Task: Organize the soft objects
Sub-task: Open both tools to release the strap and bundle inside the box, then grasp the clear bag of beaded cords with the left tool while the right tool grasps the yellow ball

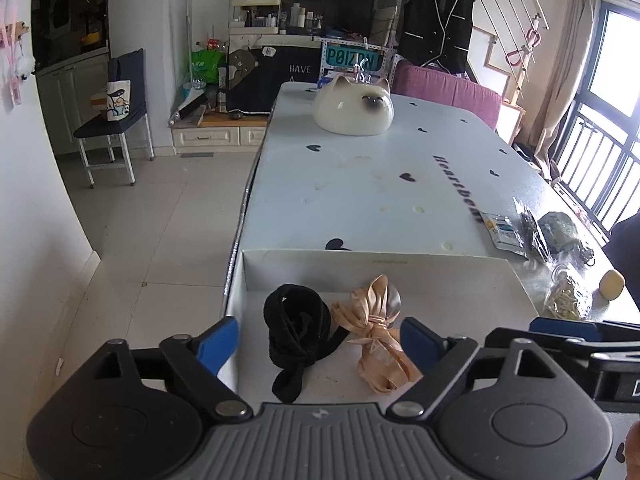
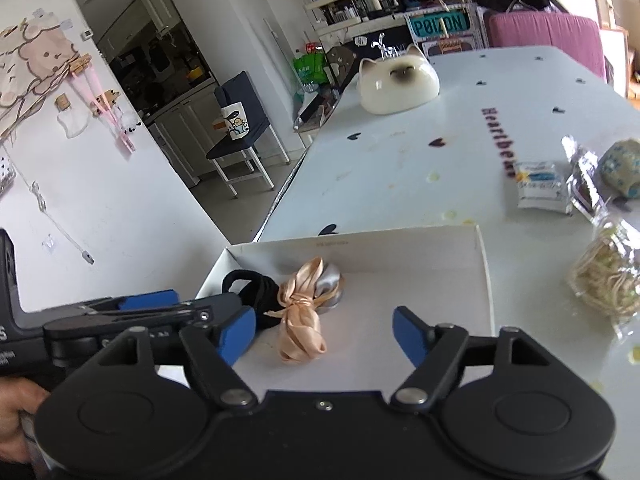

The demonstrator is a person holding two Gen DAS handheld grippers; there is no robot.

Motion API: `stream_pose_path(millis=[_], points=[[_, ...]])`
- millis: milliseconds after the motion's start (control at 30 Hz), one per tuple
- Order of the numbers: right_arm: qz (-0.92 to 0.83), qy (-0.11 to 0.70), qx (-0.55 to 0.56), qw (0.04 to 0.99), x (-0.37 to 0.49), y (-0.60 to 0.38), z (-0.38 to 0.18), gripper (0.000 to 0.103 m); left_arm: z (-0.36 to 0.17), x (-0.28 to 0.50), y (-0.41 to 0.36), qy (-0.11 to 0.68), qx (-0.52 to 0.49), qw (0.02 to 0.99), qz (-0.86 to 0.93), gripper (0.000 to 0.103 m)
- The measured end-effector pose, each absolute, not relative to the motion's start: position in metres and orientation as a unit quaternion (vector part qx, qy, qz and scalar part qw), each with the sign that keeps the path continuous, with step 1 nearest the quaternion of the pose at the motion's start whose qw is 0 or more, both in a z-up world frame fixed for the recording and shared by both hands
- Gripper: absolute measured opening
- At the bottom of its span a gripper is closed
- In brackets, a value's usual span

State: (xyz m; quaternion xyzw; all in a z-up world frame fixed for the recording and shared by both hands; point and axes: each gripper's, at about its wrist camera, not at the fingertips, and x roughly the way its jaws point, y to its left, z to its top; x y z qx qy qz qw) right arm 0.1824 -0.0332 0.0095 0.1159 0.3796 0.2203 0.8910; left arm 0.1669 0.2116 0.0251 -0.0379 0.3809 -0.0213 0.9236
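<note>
A shallow white box (image 1: 360, 268) sits at the near end of the table. Inside lie a black knotted fabric band (image 1: 298, 328) and a peach satin tied ribbon (image 1: 376, 332), side by side. In the right wrist view the box (image 2: 400, 248) holds the black band (image 2: 256, 288) and the peach ribbon (image 2: 304, 312). My left gripper (image 1: 320, 344) is open and empty, just short of both items. My right gripper (image 2: 324, 332) is open and empty over the box, with the left gripper's fingers (image 2: 152, 300) at its left.
A cream cat-shaped ceramic (image 1: 354, 106) stands at the table's far end. Right of the box lie a small printed packet (image 1: 502, 230), a dark bundle in plastic (image 1: 556, 232), a bag of pale strands (image 2: 608, 280) and a beige egg-shaped object (image 1: 612, 284). A blue chair (image 1: 116, 120) stands on the floor, left.
</note>
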Motion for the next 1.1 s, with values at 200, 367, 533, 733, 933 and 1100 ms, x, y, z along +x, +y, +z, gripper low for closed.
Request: stream_pose_path(millis=[200,367,533,733,933,1100], points=[[0.22,0.37,0.102,0.897,0.172,-0.042,0.016,0.088,0.031,0.154,0.211,0.378,-0.03,0.925,-0.009,0.102],[0.216,0.36,0.09,0.903,0.164,-0.049,0.021,0.099,0.032,0.149,0.211,0.386,-0.024,0.922,-0.004,0.103],[0.212,0.345,0.073,0.911,0.157,-0.058,0.024,0.103,0.035,0.141,0.208,0.385,-0.017,0.923,0.002,0.103],[0.21,0.328,0.052,0.92,0.149,-0.072,0.03,0.103,0.043,0.13,0.201,0.373,-0.024,0.927,0.0,0.103],[0.202,0.308,0.04,0.929,0.139,-0.099,0.037,0.103,0.055,0.12,0.181,0.35,-0.024,0.937,-0.005,0.103],[0.188,0.296,0.039,0.936,0.134,-0.128,0.043,0.103,0.064,0.117,0.154,0.341,-0.01,0.94,-0.023,0.103]])
